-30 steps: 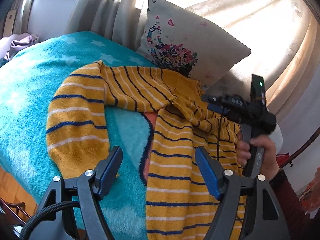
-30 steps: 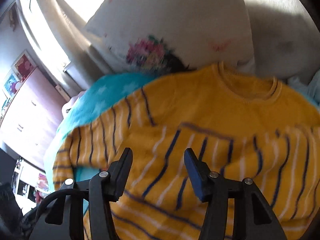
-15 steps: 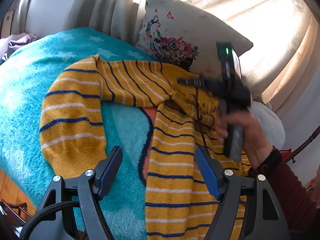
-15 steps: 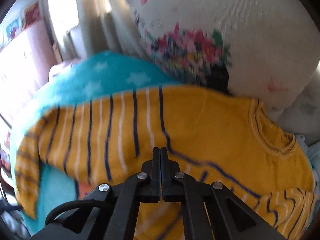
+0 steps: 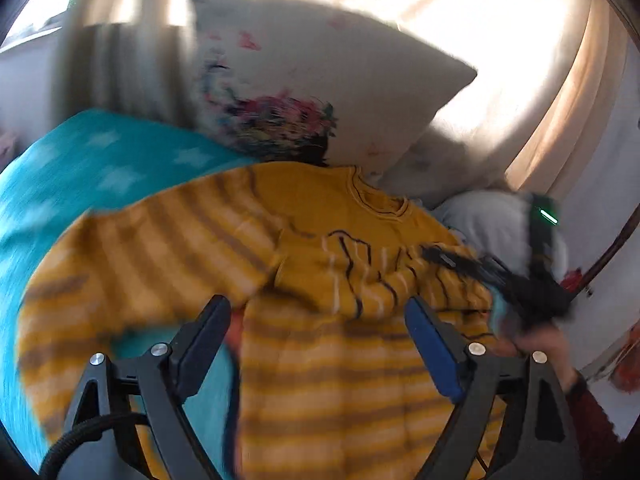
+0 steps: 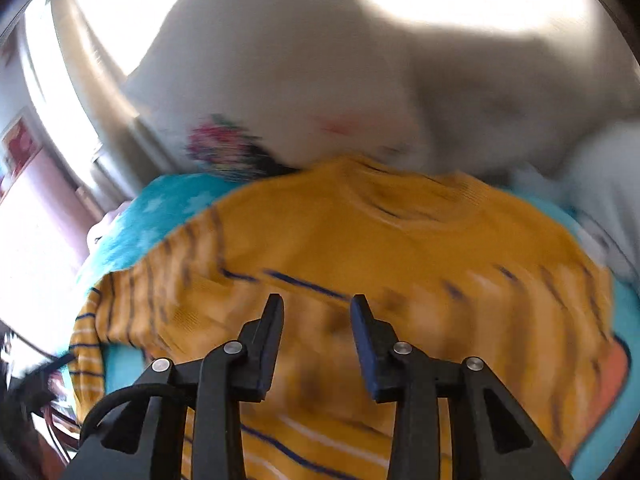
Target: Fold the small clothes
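Looking at both wrist views, I'd say this fold is barely past the start. The sweater is lying on the bed, on top of the teal blanket, collar end up near the flowery pillow. One sleeve looks like it's been flipped across the chest, since there's a bunched striped bit sitting just under the collar, but both shots are smeared so I can't swear it's lying flat. The other sleeve is out to the side and curls down over the blanket, so that one needs bringing in, and after that the body has to be folded up. Nowhere near a tidy packet yet, as far as I can judge.

The thing itself: mustard yellow knit with thin dark blue and white stripes on the sleeves and lower body, plain yellow across the shoulders, ribbed round collar. Soft and floppy, and wrinkled in the middle.

The left claw is spread wide, has just been opening more, and has nothing between the pads, just hanging over the sweater's lower half. The right claw is about half open, has just been opening, and is also empty, with the chest of the sweater in front of it. In the left view the person's hand is on its handle at the sweater's edge.
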Motion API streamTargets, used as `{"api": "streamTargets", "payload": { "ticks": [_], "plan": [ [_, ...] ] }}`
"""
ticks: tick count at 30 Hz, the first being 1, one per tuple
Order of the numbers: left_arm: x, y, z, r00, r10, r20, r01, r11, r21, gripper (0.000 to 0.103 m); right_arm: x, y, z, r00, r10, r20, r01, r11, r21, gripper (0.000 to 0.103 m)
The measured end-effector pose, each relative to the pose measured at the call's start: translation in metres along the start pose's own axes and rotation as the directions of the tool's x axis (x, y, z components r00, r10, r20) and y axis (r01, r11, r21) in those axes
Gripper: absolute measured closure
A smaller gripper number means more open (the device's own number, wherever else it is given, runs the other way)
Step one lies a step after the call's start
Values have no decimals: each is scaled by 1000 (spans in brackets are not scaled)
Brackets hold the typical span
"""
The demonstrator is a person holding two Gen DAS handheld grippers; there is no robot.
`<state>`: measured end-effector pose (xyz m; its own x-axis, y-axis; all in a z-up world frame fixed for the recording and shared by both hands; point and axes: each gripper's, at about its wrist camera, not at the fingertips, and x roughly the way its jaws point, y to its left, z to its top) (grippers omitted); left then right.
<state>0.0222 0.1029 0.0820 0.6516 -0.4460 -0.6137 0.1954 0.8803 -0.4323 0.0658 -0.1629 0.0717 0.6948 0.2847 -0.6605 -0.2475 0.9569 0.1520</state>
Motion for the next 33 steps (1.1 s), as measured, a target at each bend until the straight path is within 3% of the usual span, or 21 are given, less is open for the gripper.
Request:
{"api": "streamTargets", "payload": {
  "ticks": [2,7,9,10,11,12,15,17,20,22,27,33],
  "plan": [
    [38,-7,18,998,2,-60,1,998,59,15,-13,-29,-15,1000,-6,5,6,998,59,56],
    [119,-29,48,978,25,-208,16,981,194,15,-26,-74,-36,999,33,35,-39,987,158,55],
    [142,-36,49,964,51,-259,13,971,240,25,-31,-82,-35,998,36,47,-43,984,172,55],
    [153,-39,46,953,83,-290,-3,964,268,45,-33,-85,-33,998,33,51,-41,984,172,55],
    [161,-41,43,943,122,-309,-28,956,292,56,-33,-83,-33,998,19,56,-29,986,166,55],
    [163,-42,41,946,133,-296,-38,951,306,56,-35,-82,-32,998,-8,65,-2,988,151,53],
    [162,-44,44,952,163,-259,-74,944,322,70,-44,-83,-33,988,-107,108,96,990,105,41],
    [164,-45,48,951,208,-231,-120,932,343,78,-46,-83,-35,987,-115,116,105,990,93,41],
    [171,-51,51,945,263,-195,-172,905,388,82,-49,-78,-39,989,-89,118,81,994,67,41],
    [182,-60,52,934,319,-161,-225,874,431,84,-52,-73,-41,990,-69,125,64,997,43,41],
    [193,-67,53,918,384,-100,-301,837,457,84,-49,-63,-40,991,-45,125,44,999,9,41],
    [203,-68,53,920,383,-85,-308,839,449,78,-31,-65,-42,995,-80,56,81,997,-8,39]
  ]
}}
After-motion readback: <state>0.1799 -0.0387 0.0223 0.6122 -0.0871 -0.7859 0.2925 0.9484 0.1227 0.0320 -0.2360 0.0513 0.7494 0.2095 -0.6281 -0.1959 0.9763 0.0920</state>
